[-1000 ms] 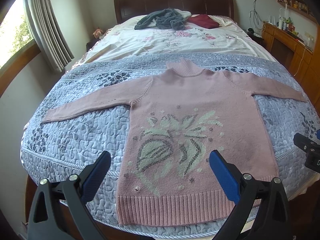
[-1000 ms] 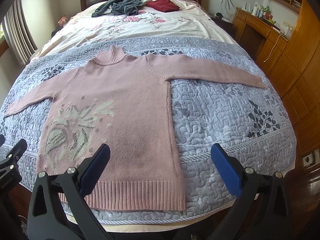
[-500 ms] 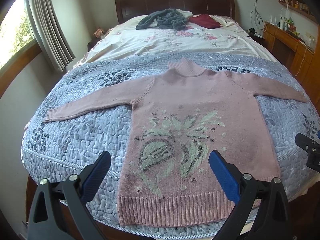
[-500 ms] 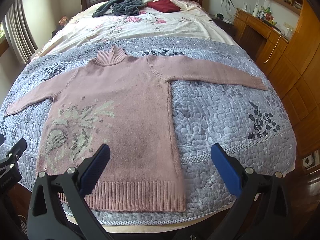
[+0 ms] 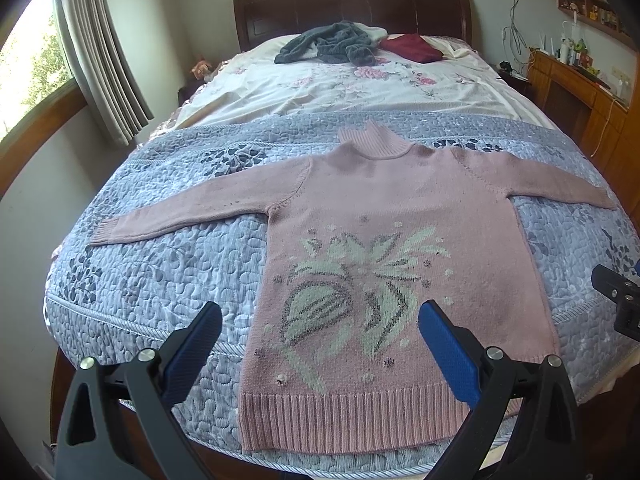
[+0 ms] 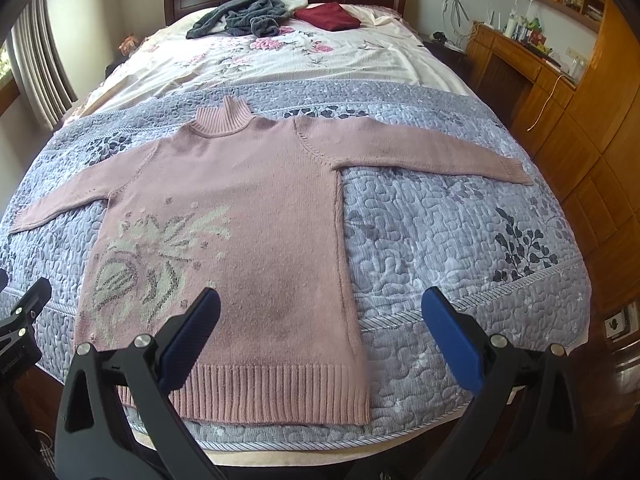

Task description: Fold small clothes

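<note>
A pink knit sweater (image 5: 392, 216) (image 6: 248, 184) with a pale green leaf pattern lies flat and face up on the grey quilted bedspread (image 5: 160, 264) (image 6: 460, 240), both sleeves spread out, collar toward the headboard, ribbed hem at the bed's near edge. My left gripper (image 5: 320, 336) hovers open above the hem's left part, nothing between its blue pads. My right gripper (image 6: 320, 328) is open too, over the hem's right corner, holding nothing. Each gripper's black frame shows at the edge of the other's view.
A dark grey garment (image 5: 332, 42) (image 6: 244, 14) and a folded maroon one (image 5: 412, 46) (image 6: 330, 16) lie near the wooden headboard (image 5: 352, 4) on a floral sheet. A wooden desk (image 6: 532, 68) and cabinets stand right of the bed; a curtained window (image 5: 100, 56) is left.
Both views have shifted slightly lower and nearer to the sweater's hem. The sweater has not moved and both grippers stay open.
</note>
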Demonstrator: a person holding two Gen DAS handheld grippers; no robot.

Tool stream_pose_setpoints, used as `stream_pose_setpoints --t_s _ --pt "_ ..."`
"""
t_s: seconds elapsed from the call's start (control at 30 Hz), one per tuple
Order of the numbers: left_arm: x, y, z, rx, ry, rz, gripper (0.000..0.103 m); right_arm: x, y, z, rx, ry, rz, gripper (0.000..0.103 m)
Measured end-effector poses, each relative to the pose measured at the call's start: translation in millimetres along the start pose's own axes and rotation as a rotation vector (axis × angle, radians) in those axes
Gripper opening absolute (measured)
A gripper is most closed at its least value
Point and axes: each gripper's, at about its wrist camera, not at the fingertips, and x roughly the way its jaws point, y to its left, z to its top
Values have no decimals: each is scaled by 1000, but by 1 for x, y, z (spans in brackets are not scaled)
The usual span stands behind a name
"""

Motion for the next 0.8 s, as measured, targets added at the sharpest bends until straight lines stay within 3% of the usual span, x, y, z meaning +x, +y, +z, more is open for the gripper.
stream_pose_setpoints --t_s 0.17,0.6,0.8 --pt "-2 4 -1 -26 -15 -27 99 -4 1 1 -14 -19 -8 100" --pt "-2 5 -3 -28 -20 2 99 -4 3 0 -12 -30 -3 100" --pt "14 -3 -3 -20 1 3 99 10 -14 5 24 -18 56 100"
